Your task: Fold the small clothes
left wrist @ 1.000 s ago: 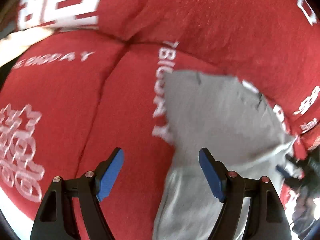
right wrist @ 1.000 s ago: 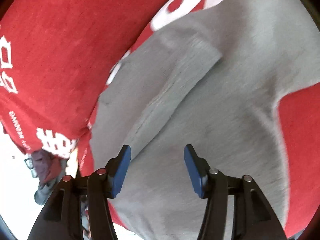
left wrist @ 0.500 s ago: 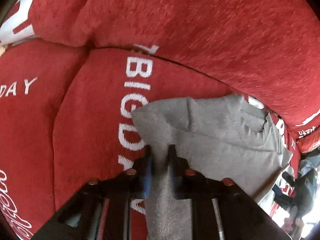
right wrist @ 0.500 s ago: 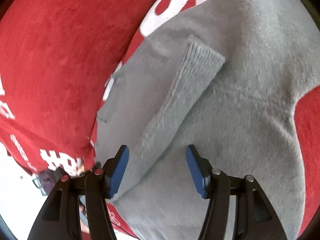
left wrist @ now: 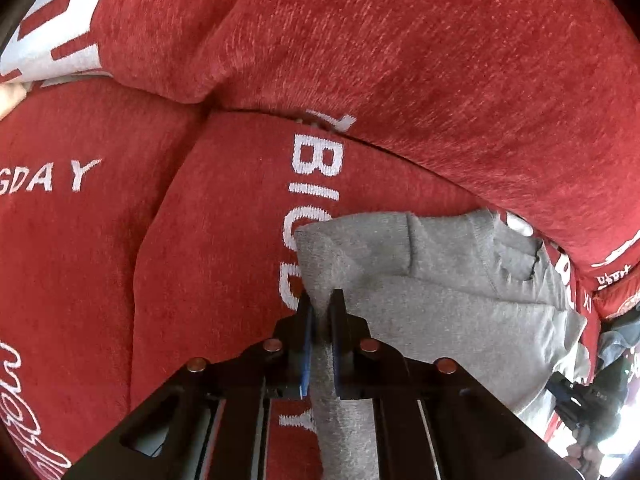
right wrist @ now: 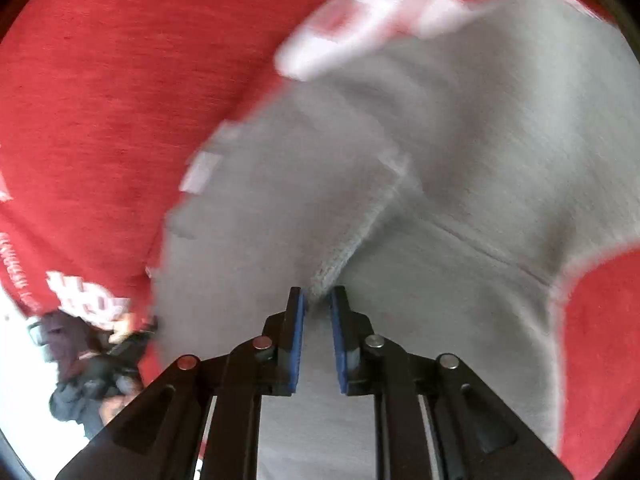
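A small grey knit garment [left wrist: 448, 304] lies on a red sofa cover. My left gripper [left wrist: 320, 304] is shut on the garment's left edge, pinching a fold that rises between the blue pads. In the right wrist view the same grey garment [right wrist: 460, 168] fills most of the frame, blurred. My right gripper [right wrist: 318, 300] is shut on its ribbed cuff or hem [right wrist: 344, 256], which runs up and right from the pads.
The red sofa seat cushion [left wrist: 208, 248] carries white lettering; the back cushion [left wrist: 440, 72] rises behind it. The sofa's front edge and a person's face [right wrist: 60, 340] show at the lower left of the right wrist view.
My right gripper has closed from open onto the ribbed edge of the garment and the view has shifted. My left gripper closed on the garment's edge earlier and still holds it.
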Action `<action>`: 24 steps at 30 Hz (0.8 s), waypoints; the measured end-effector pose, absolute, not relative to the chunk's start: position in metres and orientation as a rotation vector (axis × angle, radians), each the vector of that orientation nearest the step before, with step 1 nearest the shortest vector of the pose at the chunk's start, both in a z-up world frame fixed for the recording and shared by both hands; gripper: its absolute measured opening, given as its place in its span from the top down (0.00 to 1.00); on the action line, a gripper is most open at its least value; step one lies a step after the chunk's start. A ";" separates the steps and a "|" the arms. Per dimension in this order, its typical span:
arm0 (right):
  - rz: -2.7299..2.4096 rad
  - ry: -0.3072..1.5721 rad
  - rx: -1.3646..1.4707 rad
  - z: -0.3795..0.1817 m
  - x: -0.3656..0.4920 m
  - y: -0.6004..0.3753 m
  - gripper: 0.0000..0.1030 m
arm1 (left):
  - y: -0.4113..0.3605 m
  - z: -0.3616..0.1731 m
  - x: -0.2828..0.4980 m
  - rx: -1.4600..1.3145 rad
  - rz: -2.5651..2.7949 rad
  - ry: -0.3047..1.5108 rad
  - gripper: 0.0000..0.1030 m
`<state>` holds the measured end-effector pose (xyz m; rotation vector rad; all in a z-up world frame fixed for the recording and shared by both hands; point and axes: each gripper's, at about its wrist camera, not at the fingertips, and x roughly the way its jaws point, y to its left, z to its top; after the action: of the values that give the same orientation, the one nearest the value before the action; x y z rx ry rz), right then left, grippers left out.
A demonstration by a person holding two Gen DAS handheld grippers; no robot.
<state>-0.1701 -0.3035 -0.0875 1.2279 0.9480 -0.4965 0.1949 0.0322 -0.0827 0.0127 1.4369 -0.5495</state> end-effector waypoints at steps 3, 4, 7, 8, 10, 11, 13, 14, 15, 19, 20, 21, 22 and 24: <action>-0.508 0.944 1.257 -0.084 -0.177 -0.301 0.72 | 0.031 -0.073 0.191 0.046 -0.520 1.412 0.91; -0.501 0.944 1.255 -0.083 -0.176 -0.301 0.66 | 0.033 -0.069 0.190 0.055 -0.514 1.407 0.91; -0.481 0.940 1.235 -0.079 -0.163 -0.301 0.52 | 0.041 -0.052 0.179 0.095 -0.495 1.388 0.91; -0.476 0.938 1.232 -0.079 -0.157 -0.302 0.52 | 0.044 -0.047 0.173 0.101 -0.504 1.390 0.91; -0.473 0.937 1.244 -0.077 -0.149 -0.303 0.52 | 0.049 -0.044 0.162 0.102 -0.517 1.410 0.91; -0.474 0.942 1.250 -0.078 -0.146 -0.304 0.52 | 0.052 -0.044 0.153 0.096 -0.528 1.434 0.91; -0.485 0.972 1.261 -0.083 -0.144 -0.305 0.52 | 0.058 -0.049 0.135 0.069 -0.551 1.495 0.91; -0.483 0.969 1.269 -0.084 -0.143 -0.304 0.52 | 0.062 -0.053 0.127 0.056 -0.561 1.521 0.91; -0.480 0.961 1.274 -0.084 -0.143 -0.303 0.52 | 0.061 -0.055 0.122 0.052 -0.566 1.531 0.91; -0.454 0.974 1.259 -0.083 -0.142 -0.298 0.52 | 0.057 -0.066 0.106 0.035 -0.566 1.534 0.91; -0.451 0.975 1.258 -0.083 -0.142 -0.299 0.52 | 0.057 -0.066 0.106 0.020 -0.568 1.540 0.91; -0.447 0.978 1.258 -0.083 -0.142 -0.299 0.52 | 0.056 -0.064 0.106 0.012 -0.569 1.544 0.91; -0.445 0.979 1.263 -0.084 -0.142 -0.300 0.52 | 0.058 -0.061 0.106 0.000 -0.570 1.547 0.91; -0.446 0.976 1.282 -0.084 -0.142 -0.303 0.52 | 0.065 -0.052 0.105 -0.027 -0.572 1.531 0.91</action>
<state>-0.1415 -0.3026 -0.0844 1.2823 0.9759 -0.4463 0.1054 0.0649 -0.0520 -0.0271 1.5307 -0.5723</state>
